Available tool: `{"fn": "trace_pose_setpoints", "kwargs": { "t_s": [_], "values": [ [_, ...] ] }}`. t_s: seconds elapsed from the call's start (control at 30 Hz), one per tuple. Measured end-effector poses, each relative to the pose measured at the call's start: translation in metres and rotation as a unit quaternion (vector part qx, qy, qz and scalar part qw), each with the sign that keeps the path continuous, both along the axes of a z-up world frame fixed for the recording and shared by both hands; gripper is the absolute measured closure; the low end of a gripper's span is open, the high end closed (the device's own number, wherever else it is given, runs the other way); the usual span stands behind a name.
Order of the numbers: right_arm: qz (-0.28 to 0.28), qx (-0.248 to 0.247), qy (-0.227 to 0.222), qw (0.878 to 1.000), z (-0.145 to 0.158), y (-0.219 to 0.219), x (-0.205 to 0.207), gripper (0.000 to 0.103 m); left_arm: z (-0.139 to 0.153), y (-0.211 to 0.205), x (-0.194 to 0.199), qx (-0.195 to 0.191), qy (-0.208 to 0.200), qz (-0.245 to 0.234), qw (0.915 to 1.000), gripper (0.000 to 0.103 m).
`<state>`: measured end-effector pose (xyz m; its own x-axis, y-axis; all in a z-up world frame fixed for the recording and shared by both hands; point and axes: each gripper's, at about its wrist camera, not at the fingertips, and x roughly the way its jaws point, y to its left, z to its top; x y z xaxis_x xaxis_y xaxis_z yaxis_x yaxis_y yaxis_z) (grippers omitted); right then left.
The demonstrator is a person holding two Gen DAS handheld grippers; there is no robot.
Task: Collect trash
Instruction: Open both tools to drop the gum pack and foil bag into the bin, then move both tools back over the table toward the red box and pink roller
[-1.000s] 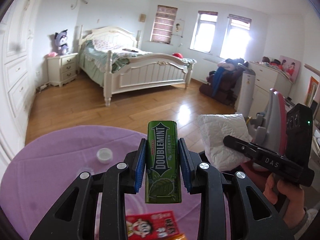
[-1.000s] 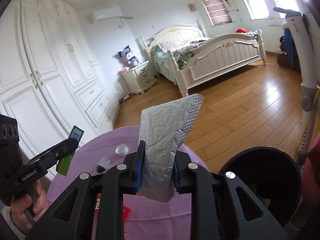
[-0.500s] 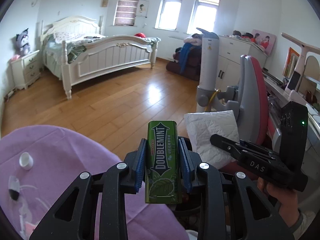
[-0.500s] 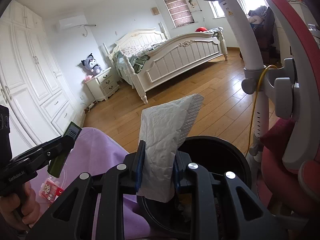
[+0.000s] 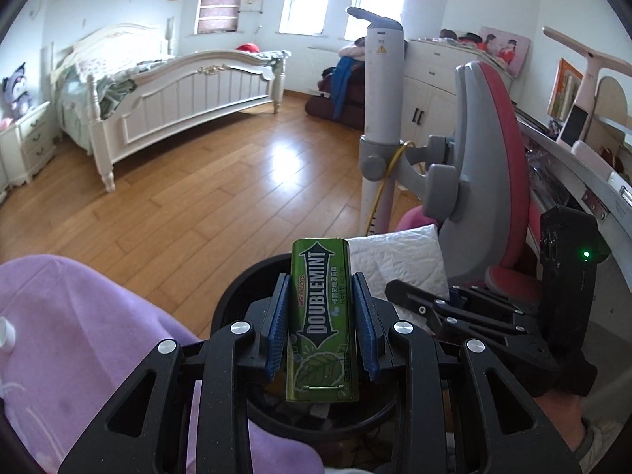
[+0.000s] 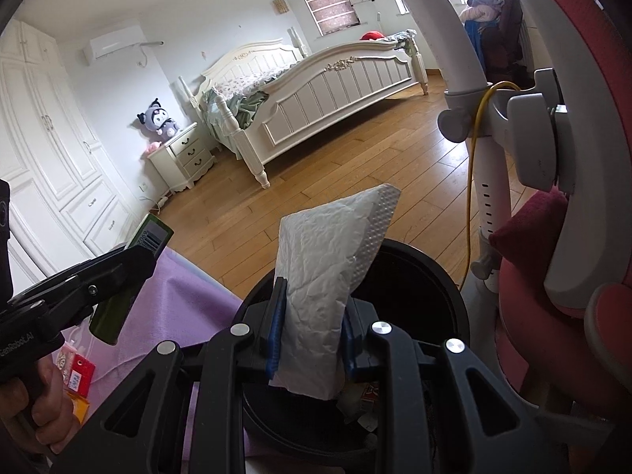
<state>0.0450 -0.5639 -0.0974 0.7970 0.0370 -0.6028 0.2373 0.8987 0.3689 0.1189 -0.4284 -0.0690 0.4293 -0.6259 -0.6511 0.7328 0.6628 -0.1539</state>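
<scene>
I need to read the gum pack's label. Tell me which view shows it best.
The left wrist view: the green gum pack faces the camera, clamped in the left gripper. The right wrist view shows only its side and barcode end.

- Two tongs: left tongs (image 5: 320, 330), right tongs (image 6: 312, 326)
- One green Doublemint gum pack (image 5: 320, 320)
- One crumpled white packet (image 6: 320, 276)
- One black trash bin (image 6: 442, 276)
- One bed (image 5: 189, 91)
- One plush toy (image 6: 158, 120)
- One white bottle cap (image 5: 4, 331)

Both grippers, left (image 5: 320, 328) and right (image 6: 312, 328), now hang over the black bin (image 5: 233, 296), off the purple tabletop (image 5: 79, 335).
</scene>
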Motion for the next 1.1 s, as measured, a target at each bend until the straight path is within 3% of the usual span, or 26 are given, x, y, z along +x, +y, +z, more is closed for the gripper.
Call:
{"fn": "trace_pose_setpoints", "kwargs": {
  "t_s": [0.27, 0.3, 0.33, 0.37, 0.4, 0.43, 0.57, 0.83, 1.1],
  "values": [
    [-0.016, 0.011, 0.016, 1.0, -0.011, -0.007, -0.001, 0.074, -0.005, -0.012, 0.003, 0.017, 0.006, -0.009, 0.9998, 0.07],
    [-0.02, 0.014, 0.015, 1.0, -0.012, -0.009, -0.002, 0.068, -0.004, -0.013, 0.002, 0.019, 0.003, -0.01, 0.9998, 0.062],
    [-0.023, 0.016, 0.014, 1.0, -0.012, -0.011, -0.003, 0.056, -0.002, -0.014, 0.001, 0.021, -0.003, -0.008, 0.9997, 0.052],
    [-0.021, 0.017, 0.014, 1.0, -0.011, -0.011, -0.003, 0.05, 0.001, -0.012, -0.001, 0.02, -0.013, -0.002, 0.9997, 0.031],
    [-0.019, 0.019, 0.012, 1.0, -0.011, -0.01, -0.003, 0.043, 0.004, -0.01, -0.004, 0.015, -0.024, 0.003, 0.9996, 0.019],
    [-0.019, 0.02, 0.01, 1.0, -0.011, -0.008, -0.004, 0.043, 0.008, -0.008, -0.006, 0.01, -0.031, 0.004, 0.9995, 0.017],
    [-0.022, 0.018, 0.005, 1.0, -0.006, -0.002, -0.007, 0.036, 0.018, -0.002, -0.012, 0.015, -0.043, 0.004, 0.999, 0.014],
    [-0.004, 0.012, -0.001, 1.0, 0.007, 0.019, -0.008, 0.036, 0.043, 0.037, -0.03, 0.003, -0.067, 0.021, 0.9975, 0.01],
    [0.08, 0.0, -0.004, 0.997, 0.023, 0.076, 0.005, 0.036, 0.042, 0.143, -0.034, 0.0, -0.049, 0.097, 0.9941, 0.01]
  ]
}}
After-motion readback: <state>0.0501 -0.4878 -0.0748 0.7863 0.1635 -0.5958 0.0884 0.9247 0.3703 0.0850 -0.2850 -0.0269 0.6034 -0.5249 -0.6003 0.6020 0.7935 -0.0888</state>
